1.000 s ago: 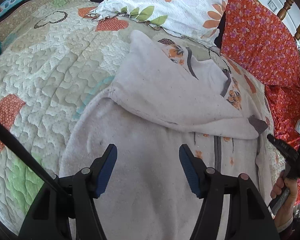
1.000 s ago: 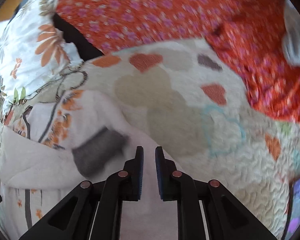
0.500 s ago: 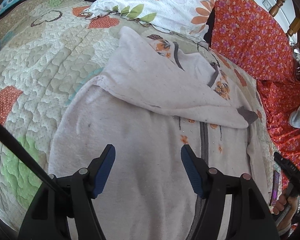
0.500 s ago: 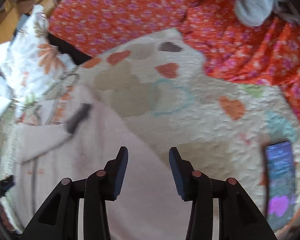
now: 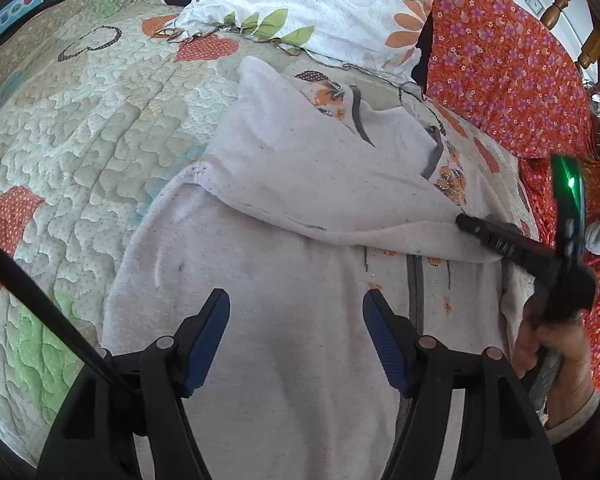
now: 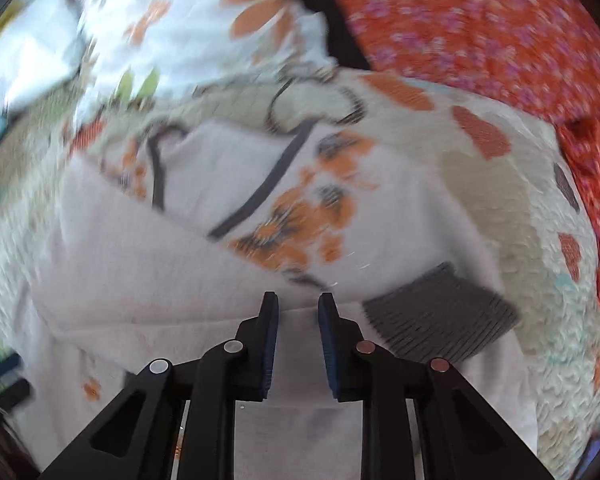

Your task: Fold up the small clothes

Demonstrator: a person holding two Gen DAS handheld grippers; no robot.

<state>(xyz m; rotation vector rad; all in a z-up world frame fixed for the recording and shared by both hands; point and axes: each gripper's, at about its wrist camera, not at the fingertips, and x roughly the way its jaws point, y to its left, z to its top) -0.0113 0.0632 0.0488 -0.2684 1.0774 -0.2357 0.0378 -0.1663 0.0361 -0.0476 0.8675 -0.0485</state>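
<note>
— Where's the sweater [image 5: 284, 264] lying?
— On the quilted bed [image 5: 80, 128], one sleeve [image 5: 340, 184] folded across.
— The grippers?
— Left gripper [image 5: 296, 320] is hovering wide open, empty; right gripper [image 6: 298, 312] is gaping narrowly by the grey cuff [image 6: 440, 316].

The small garment [image 5: 284, 248] is pale pinkish white with orange flowers, grey trim lines and a dark grey ribbed cuff [image 6: 440, 312]. The quilt [image 5: 80, 128] under it is cream with orange dotted hearts, a green patch and one heart outline in dark brown. The pillow [image 5: 332, 4] is white with orange flowers and green leaves, and the red-orange cloth [image 5: 500, 80] carries small purple flowers.
</note>
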